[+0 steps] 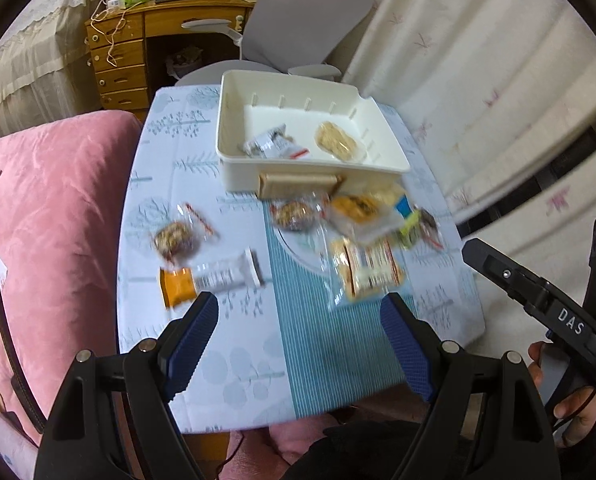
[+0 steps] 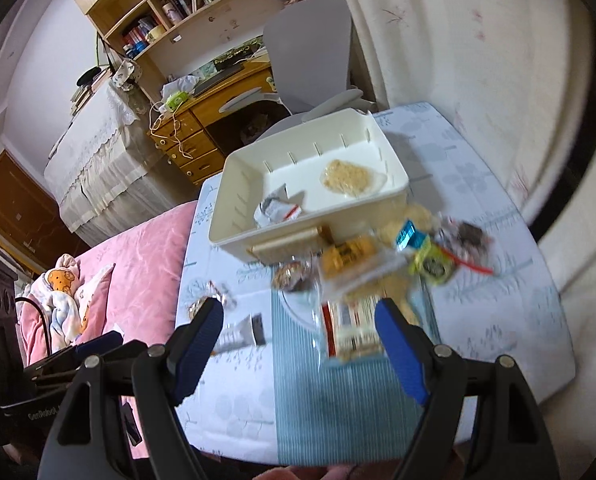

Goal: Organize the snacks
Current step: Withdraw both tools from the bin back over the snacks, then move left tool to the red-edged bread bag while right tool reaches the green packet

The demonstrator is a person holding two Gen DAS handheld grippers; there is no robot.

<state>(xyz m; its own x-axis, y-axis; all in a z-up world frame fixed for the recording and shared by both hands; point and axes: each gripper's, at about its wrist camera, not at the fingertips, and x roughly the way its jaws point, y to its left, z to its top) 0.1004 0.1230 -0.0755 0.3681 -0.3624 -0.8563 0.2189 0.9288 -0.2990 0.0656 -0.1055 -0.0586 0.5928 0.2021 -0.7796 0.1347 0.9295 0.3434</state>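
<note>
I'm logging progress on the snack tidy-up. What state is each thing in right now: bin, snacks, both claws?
White bin: upright on the table, no lid, mostly bare inside.
Silver wrapped snack: lying in the bin.
Beige cracker pack: lying in the bin.
Orange and white bar: flat on the table, outside the bin.
Snack pile: heaped before the bin, unsorted.
Left claw: open, holding nothing.
Right claw: open, holding nothing.

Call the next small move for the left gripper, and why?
Probably lower the left gripper onto the orange-and-white bar just ahead of its left finger. Both grippers are open and empty, the bin holds only two snacks, and that bar lies flat and apart from the pile, so it looks easiest to grasp.
</note>
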